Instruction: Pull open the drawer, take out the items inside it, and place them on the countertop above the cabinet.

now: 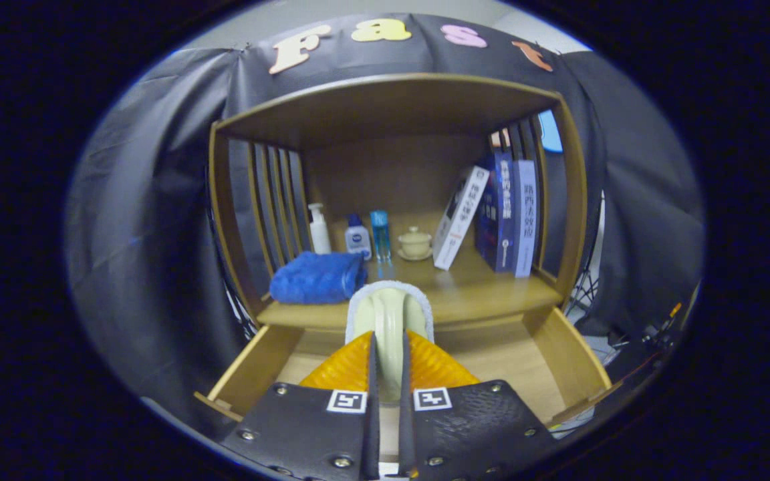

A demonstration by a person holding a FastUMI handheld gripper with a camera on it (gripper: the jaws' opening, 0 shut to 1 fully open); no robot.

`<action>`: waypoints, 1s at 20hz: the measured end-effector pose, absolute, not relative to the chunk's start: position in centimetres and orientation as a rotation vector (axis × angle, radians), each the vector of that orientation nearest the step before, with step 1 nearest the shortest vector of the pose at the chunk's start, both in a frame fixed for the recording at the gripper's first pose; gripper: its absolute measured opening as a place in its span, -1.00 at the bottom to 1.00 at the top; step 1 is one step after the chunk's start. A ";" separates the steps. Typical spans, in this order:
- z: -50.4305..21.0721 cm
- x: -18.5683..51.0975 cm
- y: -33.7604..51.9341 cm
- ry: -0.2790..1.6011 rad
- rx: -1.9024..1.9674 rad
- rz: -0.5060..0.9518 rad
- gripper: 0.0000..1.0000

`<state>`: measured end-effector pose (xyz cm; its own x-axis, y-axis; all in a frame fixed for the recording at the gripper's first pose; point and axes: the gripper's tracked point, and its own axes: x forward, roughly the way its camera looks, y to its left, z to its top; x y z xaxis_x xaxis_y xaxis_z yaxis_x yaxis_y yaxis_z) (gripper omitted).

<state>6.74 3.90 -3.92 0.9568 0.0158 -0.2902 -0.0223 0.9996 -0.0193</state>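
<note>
The drawer (545, 364) stood pulled open, and the tongs (388, 351) were closed on a cream brush with white edge (388, 314), above the drawer. It was not yet on the table (485, 284); the blue towel (318, 277) already lay there.

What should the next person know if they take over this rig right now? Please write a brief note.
Gripper: shut on the pale brush with white pad, held above the open drawer.
Countertop: blue towel, bottles, lidded cup and books stand there.
Done: drawer pulled open, brush lifted out.
Left: set the brush on the countertop; drawer contents behind the fingers cannot be seen, so check.
</note>
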 end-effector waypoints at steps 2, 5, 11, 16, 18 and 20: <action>-1.3 6.5 4.6 0.254 -0.025 0.025 -0.77; 2.6 6.9 5.2 0.186 -0.031 0.030 -0.77; 7.1 10.1 5.3 0.131 -0.018 0.024 -0.77; 7.0 14.2 4.0 0.143 -0.018 -0.006 -0.78; 5.9 16.1 3.3 0.156 -0.026 -0.021 -0.77; 3.8 17.8 3.0 0.188 -0.031 -0.029 -0.77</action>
<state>17.81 3.01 3.79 0.9820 -0.0315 -0.1862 0.0257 0.9991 -0.0339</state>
